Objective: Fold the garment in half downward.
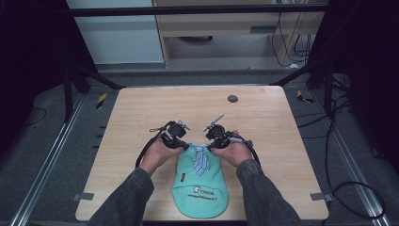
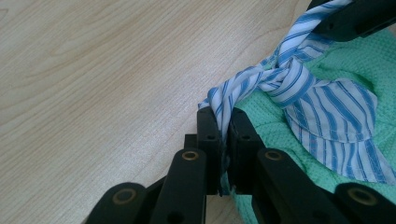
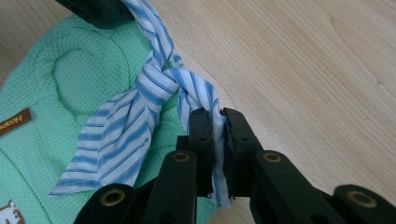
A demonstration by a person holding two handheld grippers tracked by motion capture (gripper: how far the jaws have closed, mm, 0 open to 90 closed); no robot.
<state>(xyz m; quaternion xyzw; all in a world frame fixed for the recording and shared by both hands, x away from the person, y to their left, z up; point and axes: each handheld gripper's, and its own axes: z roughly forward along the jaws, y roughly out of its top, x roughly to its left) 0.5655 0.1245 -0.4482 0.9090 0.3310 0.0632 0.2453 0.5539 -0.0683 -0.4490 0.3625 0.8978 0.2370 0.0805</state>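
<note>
A small mint-green knitted garment (image 1: 200, 181) lies flat near the table's front edge, with a blue-and-white striped tie (image 1: 201, 157) knotted at its neck. My left gripper (image 1: 184, 143) is shut on the tie's left strand (image 2: 223, 105), the cloth pinched between its black pads. My right gripper (image 1: 211, 145) is shut on the right strand (image 3: 215, 126) in the same way. The knot (image 2: 280, 74) sits between the two grippers, over the green collar (image 3: 70, 79). A tie end (image 3: 112, 144) fans out over the garment's chest.
The light wooden table (image 1: 141, 117) carries a small dark round inset (image 1: 232, 98) at the back. Metal rails and cables run along the floor on both sides. A brown label (image 3: 14, 122) sits on the garment's chest.
</note>
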